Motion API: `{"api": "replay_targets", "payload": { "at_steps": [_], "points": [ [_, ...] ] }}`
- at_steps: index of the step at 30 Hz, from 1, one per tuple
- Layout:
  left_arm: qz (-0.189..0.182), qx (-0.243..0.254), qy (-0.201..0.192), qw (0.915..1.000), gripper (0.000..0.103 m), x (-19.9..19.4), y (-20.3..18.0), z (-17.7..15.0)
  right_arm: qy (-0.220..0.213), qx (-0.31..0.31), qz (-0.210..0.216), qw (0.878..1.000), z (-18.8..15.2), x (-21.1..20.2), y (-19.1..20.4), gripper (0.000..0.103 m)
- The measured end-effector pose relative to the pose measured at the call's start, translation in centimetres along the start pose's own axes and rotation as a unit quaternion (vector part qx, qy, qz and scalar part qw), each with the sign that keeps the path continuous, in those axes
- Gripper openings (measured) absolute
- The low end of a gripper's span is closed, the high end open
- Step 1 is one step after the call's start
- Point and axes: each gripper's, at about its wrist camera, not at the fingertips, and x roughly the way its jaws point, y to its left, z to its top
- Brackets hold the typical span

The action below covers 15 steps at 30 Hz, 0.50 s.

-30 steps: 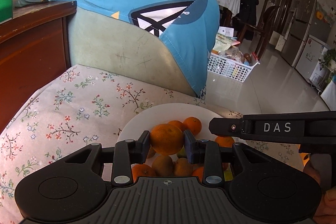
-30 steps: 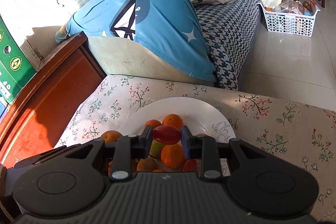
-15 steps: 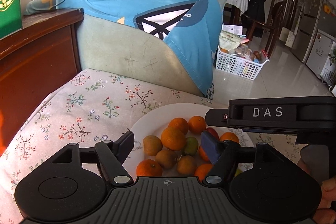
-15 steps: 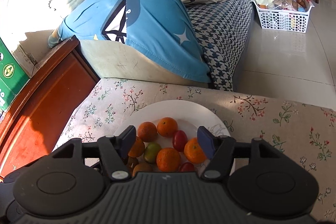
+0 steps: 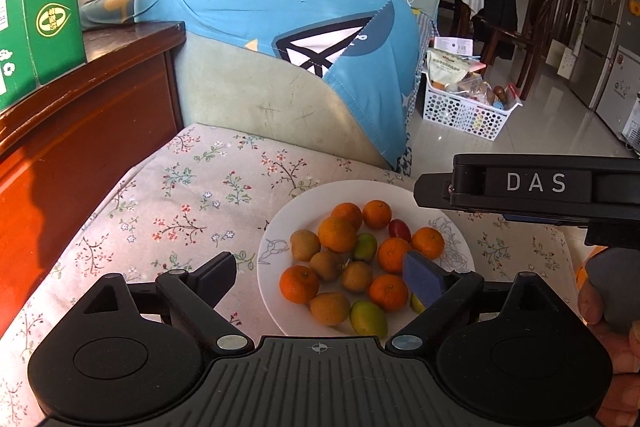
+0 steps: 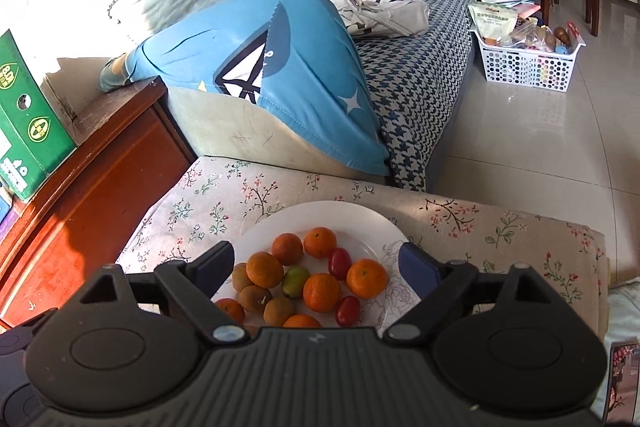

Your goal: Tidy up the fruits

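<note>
Fruit: round orange mandarin (image 5: 337, 234) and small red tomato (image 6: 339, 263) now lie on the white ceramic plate (image 5: 454, 227), no longer clamped.
Left gripper (image 5: 320, 277): jaws opening, nothing between.
Right gripper (image 6: 316, 263): jaws opening, empty.
Plate: on flowered cloth (image 5: 192, 195).

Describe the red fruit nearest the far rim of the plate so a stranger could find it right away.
Find the white plate on the flowered cloth. Among its fruit, the red tomato lies between two oranges, toward the far side. It is small, oval and glossy dark red, unlike its round orange neighbours.

A white plate (image 5: 460, 239) of fruit sits on the floral-clothed table (image 5: 192, 195).
</note>
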Motion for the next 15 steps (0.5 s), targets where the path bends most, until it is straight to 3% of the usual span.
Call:
{"api": "replay_targets", "payload": {
  "at_steps": [6,15],
  "points": [
    [0.01,-0.007,0.016,0.9998,0.093,-1.6,0.2,-1.0,0.005,0.006,0.001,1.0,-1.4,-2.1,-0.1,0.095],
    [0.036,-0.014,0.026,0.9989,0.094,-4.0,0.6,-2.2,0.026,0.016,-0.041,0.999,-3.1,-3.6,-0.7,0.099]
  ]
}}
